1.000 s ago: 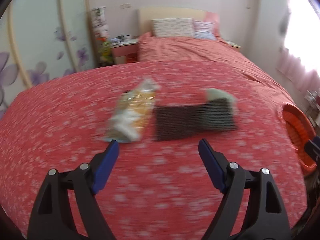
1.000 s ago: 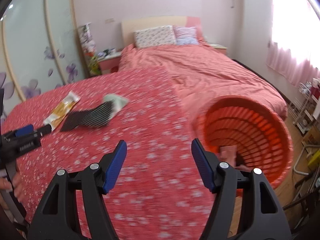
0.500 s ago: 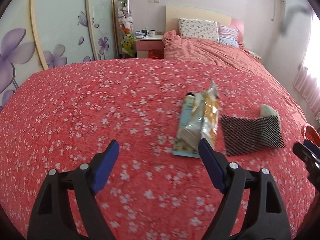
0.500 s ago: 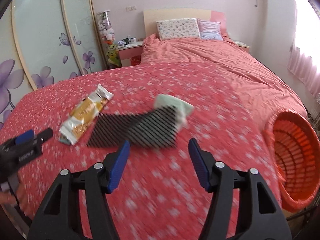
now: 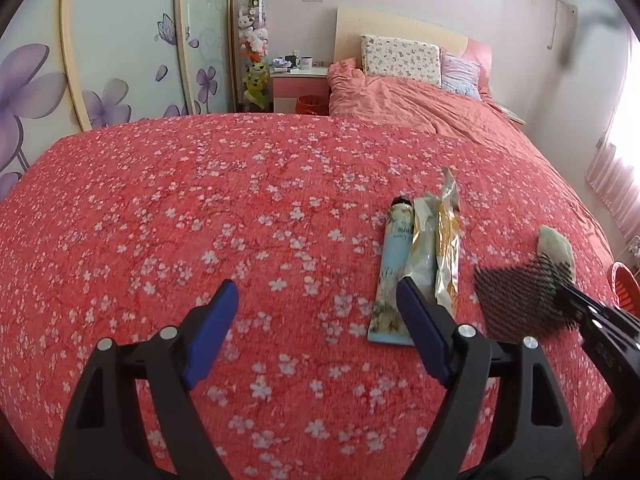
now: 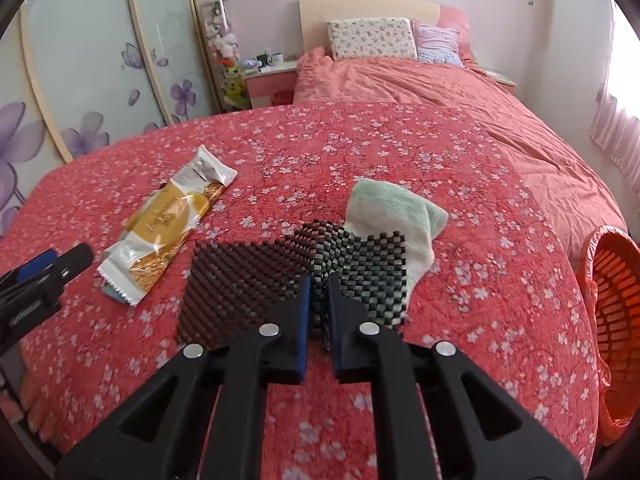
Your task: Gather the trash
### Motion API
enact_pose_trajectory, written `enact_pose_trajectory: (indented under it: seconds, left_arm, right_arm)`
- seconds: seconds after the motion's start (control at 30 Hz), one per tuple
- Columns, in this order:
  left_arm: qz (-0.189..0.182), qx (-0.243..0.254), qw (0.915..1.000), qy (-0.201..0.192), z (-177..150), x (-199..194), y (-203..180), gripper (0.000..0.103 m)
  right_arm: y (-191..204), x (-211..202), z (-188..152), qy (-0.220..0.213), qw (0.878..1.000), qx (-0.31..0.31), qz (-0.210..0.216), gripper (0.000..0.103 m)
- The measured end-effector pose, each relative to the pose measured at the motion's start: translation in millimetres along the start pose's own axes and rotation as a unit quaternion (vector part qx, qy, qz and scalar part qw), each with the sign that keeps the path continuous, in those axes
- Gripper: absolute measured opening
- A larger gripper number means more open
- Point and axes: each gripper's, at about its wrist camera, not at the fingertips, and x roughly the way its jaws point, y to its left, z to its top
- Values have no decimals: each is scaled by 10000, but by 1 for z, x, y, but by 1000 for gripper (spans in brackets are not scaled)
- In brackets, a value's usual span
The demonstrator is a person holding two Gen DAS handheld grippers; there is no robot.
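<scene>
On the near right part of the red, white-blossom-patterned bedspread (image 6: 360, 152), we have our right gripper (image 6: 319, 286) pinched shut on the near edge of a flat black open-weave mesh mat (image 6: 248, 280), the weave bunching up between its blue pads. The mat's far end overlaps a folded pale green towel (image 6: 396, 208) lying beside it, toward the right edge of the bed. Our left gripper (image 5: 316, 308) hangs with its jaws wide and nothing between them, its right finger just in front of a crinkled silver-and-gold snack wrapper (image 5: 440, 248), which lies partly on a pale blue squeeze tube (image 5: 394, 272) further left. An orange slatted plastic basket (image 6: 616, 280) stands off the bed's right edge, near the mat.

To do this pick well, we judge the grip should hold the mat alone. We would lift slowly and straight up, watching whether the towel clings to the weave, and shake it free before swinging right. A thin, limp sheet held by one edge will droop, so we would raise it high enough to clear the basket's rim before letting go. The left gripper is best placed for the wrapper next; we would centre it over the wrapper's narrow width, not its crimped end.
</scene>
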Motion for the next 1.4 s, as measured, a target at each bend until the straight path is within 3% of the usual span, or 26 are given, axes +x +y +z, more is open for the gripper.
enact_pose_trajectory:
  seconds: [0.27, 0.43, 0.7, 0.87, 1.17, 1.23, 1.33, 1.4]
  left_arm:
    - [30, -73, 10000, 1, 16, 11, -7, 77]
    - [-59, -59, 9999, 129, 25, 24, -15, 71]
    - [112, -229, 9996, 121, 40, 37, -9, 64]
    - [79, -56, 9996, 259, 41, 47, -15, 64]
    - [62, 564, 9983, 153, 25, 48, -60, 64]
    - [13, 482, 9984, 287, 25, 54, -60, 64]
    - [-21, 314, 9987, 391, 27, 60, -57, 56]
    - [13, 267, 9986, 449, 29, 64, -55, 46]
  right_arm:
    - [-35, -29, -16, -152, 9996, 214, -141, 7]
    - [-60, -27, -21, -49, 9976, 374, -575, 7]
    - [-70, -19, -27, 63, 9971, 328, -681, 7]
    - [-77, -21, -29, 64, 9974, 395, -596, 7]
    - [-81, -20, -30, 70, 9976, 453, -525, 7]
    - [-81, -20, -29, 70, 9976, 451, -524, 7]
    - [-81, -20, -29, 69, 9976, 452, -519, 7]
    - [-81, -20, -29, 66, 9977, 459, -490, 8]
